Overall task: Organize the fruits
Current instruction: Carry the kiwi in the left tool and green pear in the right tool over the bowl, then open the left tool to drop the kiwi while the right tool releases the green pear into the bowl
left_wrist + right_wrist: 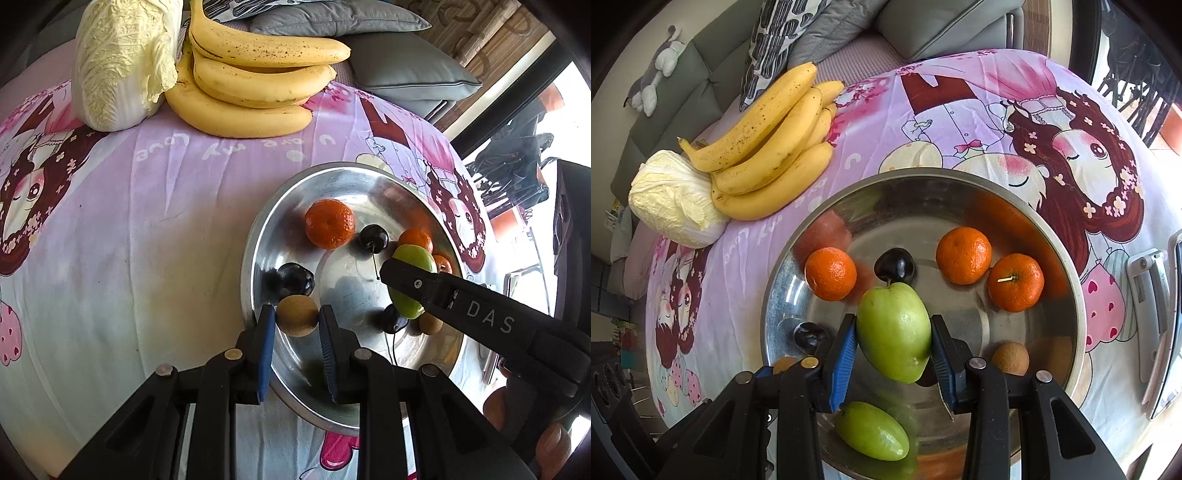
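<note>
White letters reading "DAS" are showing on the black arm of the right gripper point(408, 284). "u are my love" is running upside down across the pink tablecloth point(162, 147).

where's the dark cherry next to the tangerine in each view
Left wrist view: the dark cherry lies right of centre in the steel bowl, just right of the largest tangerine.
Right wrist view: the dark cherry lies at centre, just above the green fruit gripped by the right hand-held gripper.
Shared landmark: the bunch of bananas.
</note>
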A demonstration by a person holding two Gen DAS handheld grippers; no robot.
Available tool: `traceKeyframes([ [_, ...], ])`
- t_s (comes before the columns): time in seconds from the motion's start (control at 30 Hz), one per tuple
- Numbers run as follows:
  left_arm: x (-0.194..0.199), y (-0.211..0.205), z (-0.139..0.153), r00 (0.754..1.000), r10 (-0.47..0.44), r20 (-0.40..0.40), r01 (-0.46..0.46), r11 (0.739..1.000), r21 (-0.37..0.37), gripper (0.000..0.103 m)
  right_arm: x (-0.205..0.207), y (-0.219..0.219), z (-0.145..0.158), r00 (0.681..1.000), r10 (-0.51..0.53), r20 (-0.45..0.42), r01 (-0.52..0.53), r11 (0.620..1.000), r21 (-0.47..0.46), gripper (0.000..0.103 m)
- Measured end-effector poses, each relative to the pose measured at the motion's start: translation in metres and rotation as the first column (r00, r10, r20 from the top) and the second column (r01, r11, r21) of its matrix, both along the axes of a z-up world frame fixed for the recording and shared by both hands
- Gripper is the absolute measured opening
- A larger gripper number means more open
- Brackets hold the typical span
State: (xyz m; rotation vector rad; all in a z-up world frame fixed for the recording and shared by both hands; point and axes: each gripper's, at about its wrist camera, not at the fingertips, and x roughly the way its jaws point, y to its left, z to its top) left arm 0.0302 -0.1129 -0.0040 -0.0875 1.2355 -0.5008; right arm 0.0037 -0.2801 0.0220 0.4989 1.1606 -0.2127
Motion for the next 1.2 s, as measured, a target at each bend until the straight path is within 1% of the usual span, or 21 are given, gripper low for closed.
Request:
traceKeyframes([
  [0.3, 0.003, -0.006, -0.006, 1.000, -0.008, -0.014, 0.008, 1.000, 0.016, 0.025, 0.002, 0.005, -0.006, 1.000, 0.014, -0.018, -0.014, 1.000, -0.008, 0.042],
  [0.53, 0.006, -0.007, -0.012, 0.999, -0.008, -0.046, 0.009, 1.000, 0.024, 0.025, 0.003, 0.005, -0.011, 0.999, 0.020, -0.035, -0.020, 1.000, -0.006, 0.042],
  [0.7, 0.006, -0.009, -0.013, 0.998, -0.008, -0.058, 0.010, 1.000, 0.027, 0.025, 0.002, 0.007, -0.005, 1.000, 0.027, -0.010, -0.027, 1.000, 0.004, 0.043],
  [0.83, 0.006, -0.008, -0.012, 0.997, -0.003, -0.082, 0.005, 1.000, 0.013, 0.025, 0.002, 0.008, -0.004, 0.999, 0.031, -0.024, -0.032, 0.999, -0.022, 0.043],
  [1.0, 0.005, -0.007, -0.010, 0.995, -0.003, -0.095, 0.004, 1.000, 0.012, 0.027, -0.001, 0.007, 0.001, 1.000, 0.027, -0.007, -0.027, 0.999, -0.026, 0.044],
  [1.03, 0.004, -0.007, -0.009, 0.995, -0.002, -0.099, 0.003, 1.000, 0.007, 0.028, -0.001, 0.006, 0.001, 1.000, 0.024, -0.005, -0.024, 0.999, -0.025, 0.044],
  [1.1, 0.005, -0.004, -0.007, 0.994, -0.002, -0.114, -0.001, 1.000, -0.026, 0.039, -0.002, 0.003, 0.001, 1.000, 0.016, -0.005, -0.016, 1.000, -0.023, 0.047],
  [1.17, 0.005, -0.001, -0.004, 0.992, 0.000, -0.125, -0.007, 0.998, -0.055, 0.044, -0.003, 0.000, 0.001, 1.000, 0.005, -0.006, -0.005, 1.000, -0.023, 0.048],
  [1.2, 0.004, 0.000, -0.002, 0.993, 0.001, -0.122, -0.008, 0.998, -0.058, 0.046, -0.004, -0.001, 0.001, 1.000, 0.000, -0.004, 0.000, 1.000, -0.022, 0.048],
])
